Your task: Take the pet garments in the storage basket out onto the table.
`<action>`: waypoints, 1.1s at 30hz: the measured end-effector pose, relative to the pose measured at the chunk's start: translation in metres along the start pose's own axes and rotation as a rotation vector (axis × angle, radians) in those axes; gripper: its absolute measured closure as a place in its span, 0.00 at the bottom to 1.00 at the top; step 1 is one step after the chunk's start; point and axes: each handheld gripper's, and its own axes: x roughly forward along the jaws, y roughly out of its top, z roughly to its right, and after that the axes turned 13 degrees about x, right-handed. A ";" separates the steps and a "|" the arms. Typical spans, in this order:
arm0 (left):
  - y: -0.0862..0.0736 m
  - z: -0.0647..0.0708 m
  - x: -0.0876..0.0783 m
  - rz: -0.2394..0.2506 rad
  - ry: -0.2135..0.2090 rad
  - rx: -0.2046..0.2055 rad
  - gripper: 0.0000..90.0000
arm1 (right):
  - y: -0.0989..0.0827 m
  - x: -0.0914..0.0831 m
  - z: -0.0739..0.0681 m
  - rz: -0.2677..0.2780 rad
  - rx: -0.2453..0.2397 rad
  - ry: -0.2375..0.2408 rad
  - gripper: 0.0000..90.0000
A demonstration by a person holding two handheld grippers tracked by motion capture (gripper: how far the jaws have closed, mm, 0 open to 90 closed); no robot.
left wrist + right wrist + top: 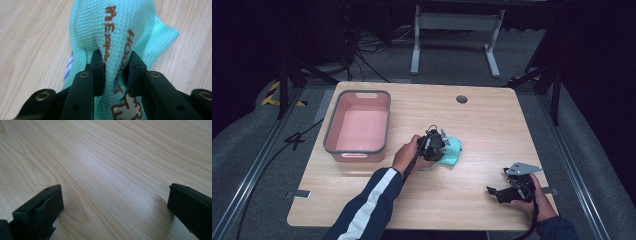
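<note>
One mint cloth (452,151), one pink bin (358,126), two tongs: left (438,141), right (493,192); one table (492,125).

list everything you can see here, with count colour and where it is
cloth pouch: 1, mint green with brown lettering, on the table right of the bin, pinched in the left gripper
bin: 1, pink with grey rim, left part of the table
table: 1, light wood, centre
grommet: 1, grey, far edge of the table
desk frame: 1, white, on the floor behind
left gripper: 1, black, shut on the pouch
right gripper: 1, black, jaws apart, near right corner
</note>
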 end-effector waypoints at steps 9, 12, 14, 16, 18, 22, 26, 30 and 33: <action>-0.004 0.000 0.004 0.035 0.001 -0.035 0.72 | 0.000 0.000 0.000 0.000 0.000 0.000 0.01; -0.005 -0.001 0.001 0.062 -0.006 -0.060 0.65 | 0.000 0.000 0.000 0.000 0.000 0.000 0.01; -0.004 0.000 -0.002 0.066 -0.006 -0.066 0.62 | 0.000 0.000 0.000 0.000 -0.001 0.000 0.01; -0.004 0.001 -0.005 0.073 -0.007 -0.060 0.57 | 0.000 0.000 0.000 0.000 0.000 0.000 0.01; -0.002 0.002 -0.011 0.082 0.003 -0.053 0.53 | 0.000 0.000 0.000 -0.001 -0.003 -0.001 0.01; 0.000 0.006 -0.024 0.097 0.010 -0.056 0.43 | 0.000 0.000 0.000 0.000 -0.001 0.000 0.01; 0.000 0.009 -0.038 0.135 0.007 -0.041 0.35 | 0.000 0.000 0.000 0.000 -0.001 0.000 0.01; 0.000 0.014 -0.051 0.133 0.034 -0.007 0.33 | 0.000 0.000 0.000 0.000 0.000 0.000 0.01; -0.002 0.019 -0.058 0.126 0.058 0.006 0.32 | 0.000 0.000 0.000 0.000 0.000 0.000 0.01</action>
